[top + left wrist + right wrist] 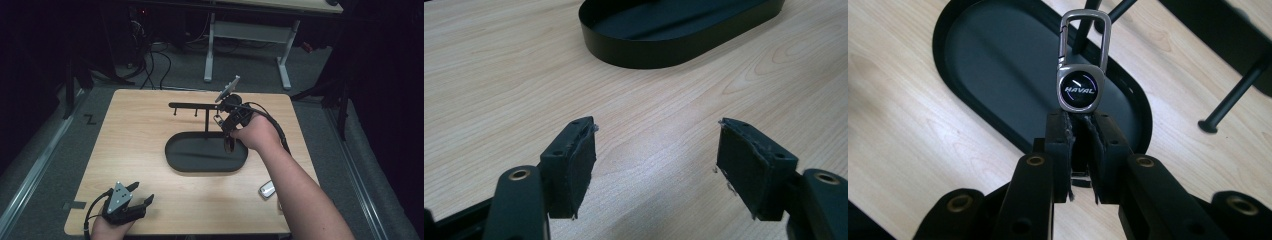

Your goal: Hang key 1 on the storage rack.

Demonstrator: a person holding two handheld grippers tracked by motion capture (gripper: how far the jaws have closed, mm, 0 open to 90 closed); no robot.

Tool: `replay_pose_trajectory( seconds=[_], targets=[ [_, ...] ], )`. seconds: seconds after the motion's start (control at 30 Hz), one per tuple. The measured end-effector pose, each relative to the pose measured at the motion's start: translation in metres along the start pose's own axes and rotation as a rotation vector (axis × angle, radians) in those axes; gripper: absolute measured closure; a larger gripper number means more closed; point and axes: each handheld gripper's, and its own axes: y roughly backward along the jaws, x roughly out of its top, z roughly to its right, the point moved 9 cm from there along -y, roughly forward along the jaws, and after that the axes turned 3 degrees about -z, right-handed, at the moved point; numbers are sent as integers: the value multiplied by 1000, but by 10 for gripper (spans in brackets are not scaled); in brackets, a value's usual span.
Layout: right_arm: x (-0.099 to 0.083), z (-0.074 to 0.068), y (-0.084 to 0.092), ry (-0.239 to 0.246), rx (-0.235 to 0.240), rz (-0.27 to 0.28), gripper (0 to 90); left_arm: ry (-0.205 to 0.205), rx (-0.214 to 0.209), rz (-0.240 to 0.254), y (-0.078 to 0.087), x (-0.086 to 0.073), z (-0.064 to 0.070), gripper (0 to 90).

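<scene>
My right gripper (1080,120) is shut on the lower end of a metal keychain (1082,75), a "HAVAL" badge with a carabiner clip sticking out past the pads. In the high view the right gripper (223,118) holds the keychain (218,120) just under the right end of a black T-shaped hook rack (192,105). The rack stands in a black oval tray (175,160), and the same tray (998,65) lies below the keychain. My left gripper (142,192) rests at the table's front left, its jaws wide open with nothing between them (656,150).
A silver key fob (267,190) lies on the wooden table (130,135) at the front right, beside the right forearm. A rack peg (1233,95) runs to the right of the keychain. The tray's near rim (644,52) sits ahead of the left gripper.
</scene>
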Motion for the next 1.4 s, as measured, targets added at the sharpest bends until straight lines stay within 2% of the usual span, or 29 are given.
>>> replay_pose_trajectory(
  seconds=[0.33, 0.67, 0.97, 1.07, 1.2, 1.3, 1.4],
  targets=[
    [7, 5, -3, -20, -7, 1, 805, 2, -1, 0, 0, 0, -1, 321],
    [9, 7, -4, -12, -17, 0, 805, 2, -3, -5, 0, -1, 0, 322],
    [11, 10, -21, -23, -23, -16, 806, 7, -6, 2, 1, 0, 0, 322],
    [12, 11, -22, -39, -22, -14, 806, 6, -6, 1, 1, 0, 0, 323],
    [16, 14, -26, -32, -31, -9, 805, 8, -9, 1, 1, 0, 0, 323],
    [18, 16, -29, -52, -31, -6, 805, 7, -9, 3, 1, 0, 0, 323],
    [20, 18, -31, -48, -35, -3, 804, 5, -10, 3, 1, 0, 1, 323]
  ],
)
